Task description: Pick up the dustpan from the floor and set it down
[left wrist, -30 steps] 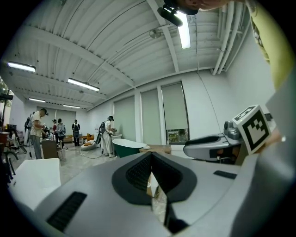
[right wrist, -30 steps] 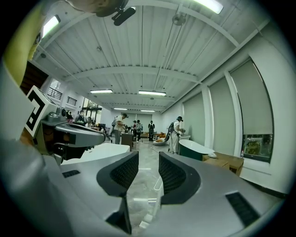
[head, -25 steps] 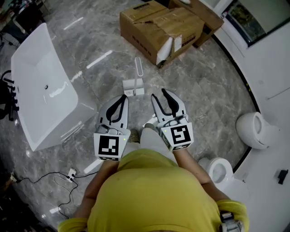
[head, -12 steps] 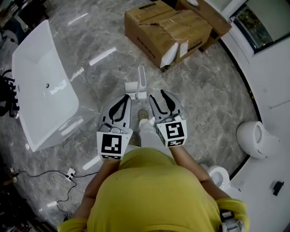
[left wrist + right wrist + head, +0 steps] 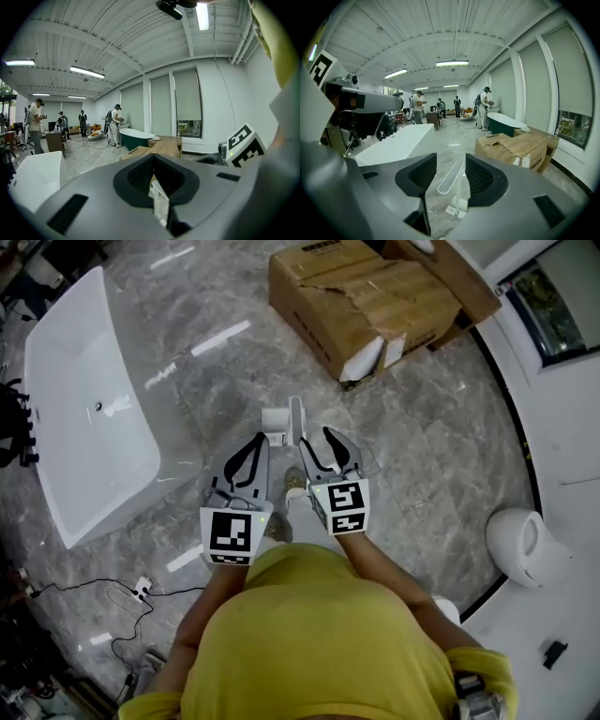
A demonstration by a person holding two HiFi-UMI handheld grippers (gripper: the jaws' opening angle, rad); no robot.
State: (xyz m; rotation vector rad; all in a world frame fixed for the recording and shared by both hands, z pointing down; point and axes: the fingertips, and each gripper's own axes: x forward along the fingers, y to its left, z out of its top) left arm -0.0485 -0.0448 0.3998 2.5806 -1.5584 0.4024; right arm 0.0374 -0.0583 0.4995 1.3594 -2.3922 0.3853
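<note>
A white dustpan (image 5: 278, 419) stands on the grey marble floor with its long loop handle (image 5: 296, 415) upright. My right gripper (image 5: 320, 437) is just behind the handle, and its jaws have just been opening. In the right gripper view the gripper (image 5: 451, 165) is open and the handle (image 5: 452, 178) shows through the gap, a little ahead, untouched. My left gripper (image 5: 254, 440) hovers beside it on the left with its tips together. The left gripper view shows that gripper (image 5: 153, 157) shut, with a piece of the dustpan (image 5: 160, 202) visible below the tips.
A white bathtub (image 5: 82, 409) lies on the left. Torn cardboard boxes (image 5: 375, 296) sit beyond the dustpan. A toilet (image 5: 521, 545) stands at the right by the wall, and a cable with a power strip (image 5: 141, 589) trails at lower left. Several people stand far off.
Both grippers have moved forward and down toward the dustpan. The right gripper has come up close behind the handle and its jaws have spread wider. The left stays shut.
</note>
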